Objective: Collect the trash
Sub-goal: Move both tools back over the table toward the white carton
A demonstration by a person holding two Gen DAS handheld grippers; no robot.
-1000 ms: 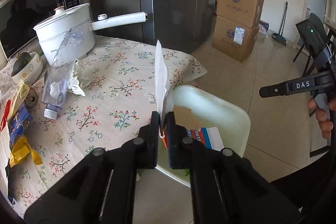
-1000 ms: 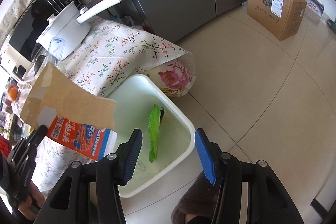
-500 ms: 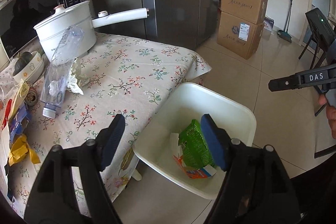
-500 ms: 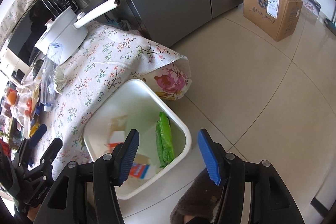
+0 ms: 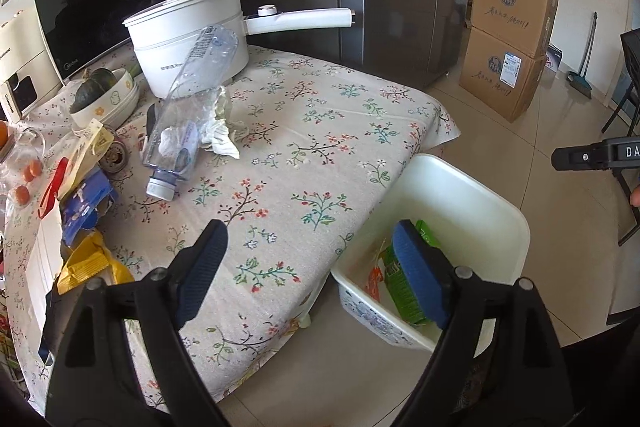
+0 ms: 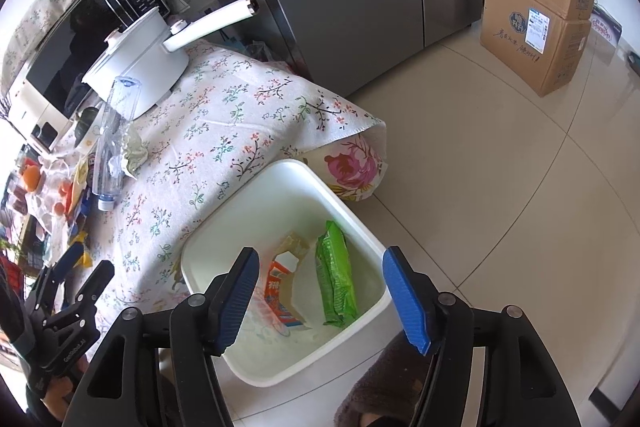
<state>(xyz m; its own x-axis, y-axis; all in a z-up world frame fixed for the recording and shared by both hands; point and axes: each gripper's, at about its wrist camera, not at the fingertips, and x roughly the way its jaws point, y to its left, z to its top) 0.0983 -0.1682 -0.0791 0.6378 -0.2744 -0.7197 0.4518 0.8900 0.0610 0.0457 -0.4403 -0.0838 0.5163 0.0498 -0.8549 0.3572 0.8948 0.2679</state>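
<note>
The white bin stands on the tiled floor just beside the corner of the bench, below the hanging edge of the floral cloth. Inside it lie a green packet and a torn orange-and-blue carton: in the right wrist view the packet's long axis runs from the bin's far wall toward the camera, and the carton lies next to it on the left with its brown inner flap turned up. On the bench a crushed clear plastic bottle leans with its base against the white electric pot and its capped neck pointing down toward the near edge of the bench, its long axis slanting from the pot to the cap; a crumpled white tissue touches its right side. A yellow wrapper and a blue package lie at the bench's left edge. The left gripper hangs over the bench corner and the bin rim with its jaws spread wide, having just been opening, nothing between them. The right gripper hovers over the bin, jaws apart and also just been opening, clamped on nothing.
</note>
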